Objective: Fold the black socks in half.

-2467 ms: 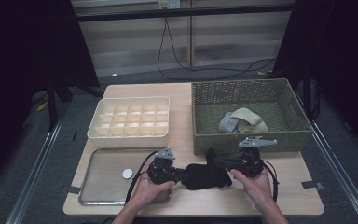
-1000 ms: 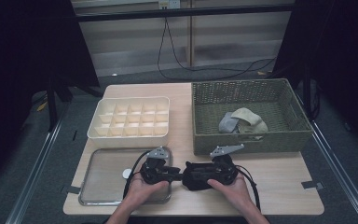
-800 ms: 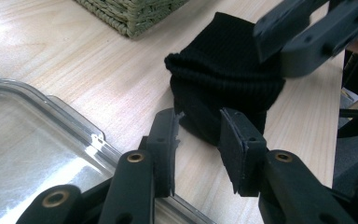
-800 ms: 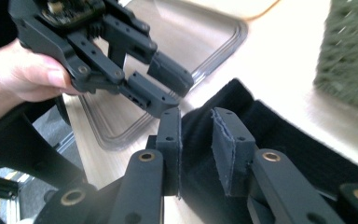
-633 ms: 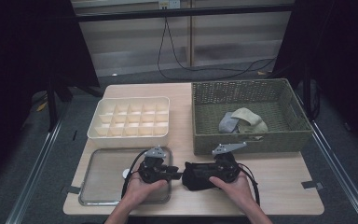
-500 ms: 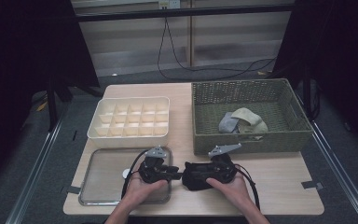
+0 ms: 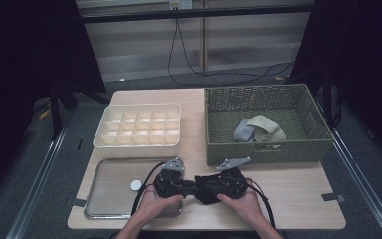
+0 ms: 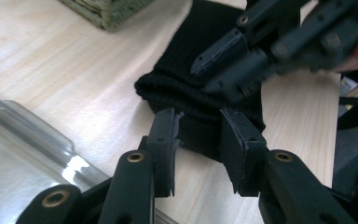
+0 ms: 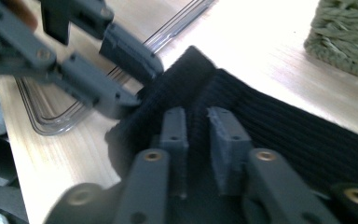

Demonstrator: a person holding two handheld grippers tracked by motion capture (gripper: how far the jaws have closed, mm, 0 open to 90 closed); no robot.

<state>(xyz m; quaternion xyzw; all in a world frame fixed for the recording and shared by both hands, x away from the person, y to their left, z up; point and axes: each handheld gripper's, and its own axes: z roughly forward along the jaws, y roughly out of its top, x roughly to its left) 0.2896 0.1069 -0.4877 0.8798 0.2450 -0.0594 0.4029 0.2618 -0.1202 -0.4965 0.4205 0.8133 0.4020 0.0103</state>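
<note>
left gripper [image 8: 196, 135]: jaws part-closed, pinching the cuff end of the black sock [image 8: 200, 100].
right gripper [image 9: 196, 135]: jaws narrow after just closing, a ridge of sock fabric nipped between them.
sock place: on the table [image 7: 288, 186], front edge, between the tray [image 7: 107, 174] and the basket [image 7: 266, 149].
sock axis: ran left to right between the two grippers.

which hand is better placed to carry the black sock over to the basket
Right. The right tool pinches the black sock and sits nearer the basket; the left tool, also pinching it, lies by the tray.
</note>
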